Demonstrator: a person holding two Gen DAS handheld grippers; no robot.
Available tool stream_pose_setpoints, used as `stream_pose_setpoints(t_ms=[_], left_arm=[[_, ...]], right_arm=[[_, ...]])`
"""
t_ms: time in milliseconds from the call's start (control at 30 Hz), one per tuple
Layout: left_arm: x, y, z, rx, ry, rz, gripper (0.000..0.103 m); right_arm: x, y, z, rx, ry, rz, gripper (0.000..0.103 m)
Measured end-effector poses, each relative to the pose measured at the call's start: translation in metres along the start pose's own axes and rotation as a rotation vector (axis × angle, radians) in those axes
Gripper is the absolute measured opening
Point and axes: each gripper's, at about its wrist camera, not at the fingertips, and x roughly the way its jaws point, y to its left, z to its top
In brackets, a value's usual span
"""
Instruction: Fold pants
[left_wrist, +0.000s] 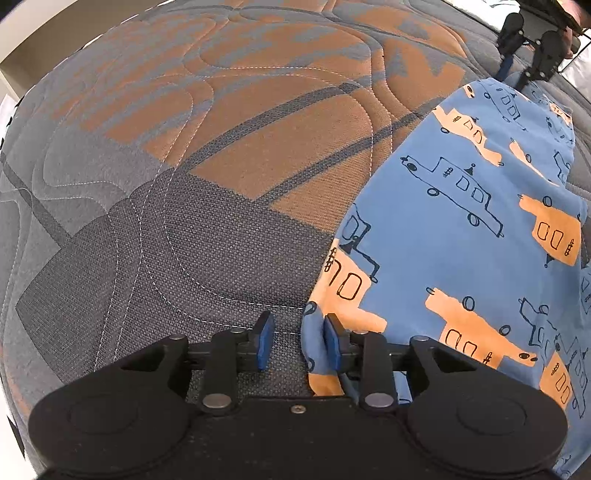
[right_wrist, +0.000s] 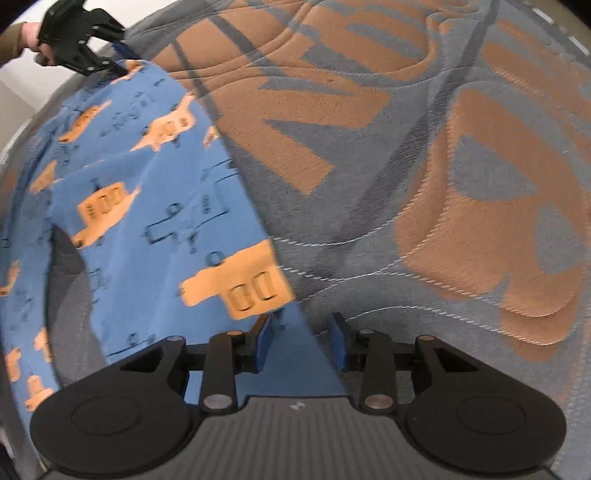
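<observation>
Right up close, the left gripper (left_wrist: 299, 341) points down at the mattress (left_wrist: 221, 129), jaws parted, a bunched edge of the blue pants (left_wrist: 461, 221) lying against its right-hand pad with a gap to the other, so nothing is pinched. The mattress, quilted in grey and orange, spreads wide and bare to the left of the pants in this view. In the right wrist view the pants (right_wrist: 147, 221) cover the left side and bare quilt runs off right. The right gripper (right_wrist: 303, 341) stands parted too, a corner of cloth between its pads; whether they press it I can't tell, the picture being smeared. Each view catches the other gripper small at the pants' far end, partly cut off.
</observation>
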Motion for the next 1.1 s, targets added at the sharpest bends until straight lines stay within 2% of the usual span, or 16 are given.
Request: stream_pose_setpoints(t_ms=[67, 100, 300, 367, 433, 467, 500, 567, 600, 667, 733, 867, 1000, 1067, 1100], left_arm=[[0.0, 0.0, 0.0, -0.001, -0.001, 0.005, 0.039], [0.001, 0.001, 0.0, -0.003, -0.001, 0.008, 0.04], [0.0, 0.001, -0.001, 0.003, -0.005, 0.012, 0.041], [0.001, 0.001, -0.001, -0.001, -0.012, 0.012, 0.044], [0.001, 0.001, -0.002, -0.006, -0.016, 0.016, 0.046], [0.001, 0.001, -0.002, -0.006, -0.017, 0.017, 0.046], [0.0, 0.0, -0.002, -0.001, -0.017, 0.019, 0.046], [0.0, 0.0, -0.002, 0.006, -0.017, 0.017, 0.046], [0.0, 0.001, -0.002, 0.005, -0.016, 0.014, 0.046], [0.0, 0.001, 0.0, 0.007, -0.011, 0.01, 0.045], [-0.001, -0.001, 0.0, 0.027, -0.007, 0.007, 0.043], [0.0, -0.002, 0.001, 0.054, 0.001, -0.013, 0.038], [0.003, -0.001, 0.003, 0.062, 0.008, -0.032, 0.031], [0.004, -0.004, 0.006, 0.076, 0.012, -0.047, 0.011], [0.004, -0.006, 0.007, 0.08, 0.015, -0.056, 0.005]], right_arm=[[-0.001, 0.002, -0.001, -0.029, 0.005, -0.002, 0.018], [-0.002, 0.0, -0.002, -0.017, 0.005, 0.01, 0.005], [-0.036, -0.017, -0.013, 0.033, -0.064, -0.048, 0.002], [-0.033, -0.019, -0.013, 0.061, -0.051, -0.059, 0.002], [-0.027, -0.012, -0.007, 0.037, -0.03, -0.064, 0.004], [-0.028, -0.007, -0.001, 0.026, -0.055, -0.072, 0.006], [-0.032, -0.002, 0.007, 0.026, -0.097, -0.063, 0.014], [-0.035, 0.002, 0.015, 0.015, -0.131, -0.034, 0.043], [-0.033, 0.013, 0.034, -0.036, -0.167, -0.021, 0.062], [-0.021, 0.019, 0.053, -0.078, -0.132, -0.018, 0.057], [-0.011, 0.018, 0.064, -0.101, -0.093, -0.018, 0.043], [-0.002, 0.011, 0.065, -0.117, -0.026, -0.029, 0.041], [0.004, 0.007, 0.058, -0.09, -0.008, -0.024, 0.037], [0.005, 0.007, 0.057, -0.088, -0.003, -0.021, 0.021], [0.005, 0.007, 0.055, -0.072, 0.003, 0.01, 0.001]])
